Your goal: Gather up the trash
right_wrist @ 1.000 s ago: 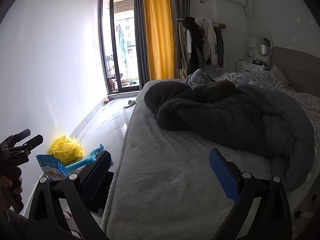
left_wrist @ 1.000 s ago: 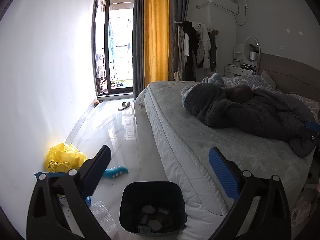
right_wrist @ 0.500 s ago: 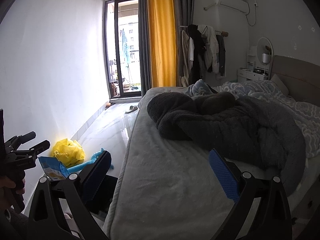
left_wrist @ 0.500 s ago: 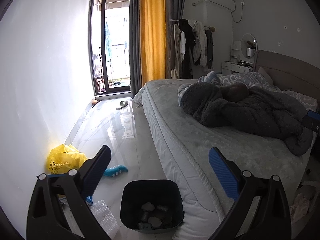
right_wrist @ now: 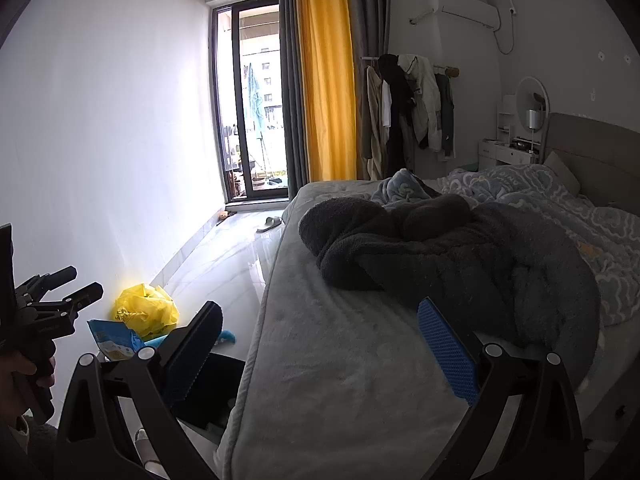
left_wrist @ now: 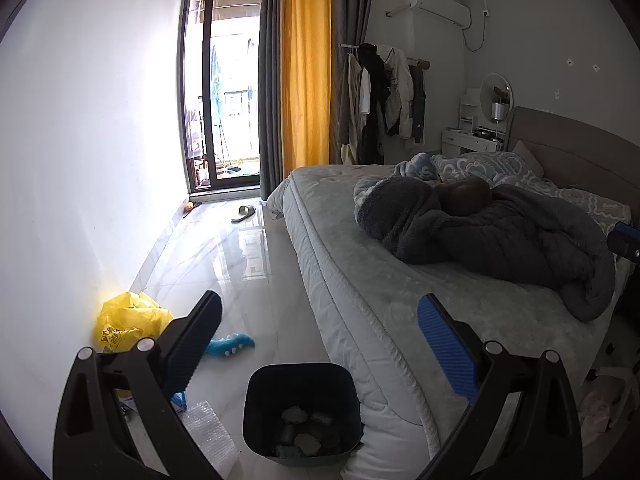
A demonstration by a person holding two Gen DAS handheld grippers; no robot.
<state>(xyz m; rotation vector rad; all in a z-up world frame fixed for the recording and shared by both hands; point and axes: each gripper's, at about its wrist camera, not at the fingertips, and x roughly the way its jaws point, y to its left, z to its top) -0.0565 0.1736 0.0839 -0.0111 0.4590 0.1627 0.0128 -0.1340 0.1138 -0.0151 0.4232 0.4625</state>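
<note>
A dark trash bin (left_wrist: 301,408) stands on the floor by the bed, with several crumpled pieces inside. My left gripper (left_wrist: 320,344) is open and empty above it. On the floor to the left lie a yellow plastic bag (left_wrist: 128,324), a blue packet (right_wrist: 114,340), a teal toy (left_wrist: 230,345) and bubble wrap (left_wrist: 210,436). My right gripper (right_wrist: 320,346) is open and empty over the bed edge. The left gripper (right_wrist: 60,296) shows at the left of the right wrist view; the bin (right_wrist: 216,392) is partly hidden there.
A bed (left_wrist: 392,292) with a dark grey blanket (left_wrist: 500,236) fills the right. A white wall (left_wrist: 80,160) runs on the left. A slipper (left_wrist: 244,213) lies near the balcony door (left_wrist: 228,112). Coats hang on a rack (left_wrist: 384,92).
Both views have tilted and risen a little, so the room appears lower in frame. The jaws of both grippers stay open; nothing was picked up.
</note>
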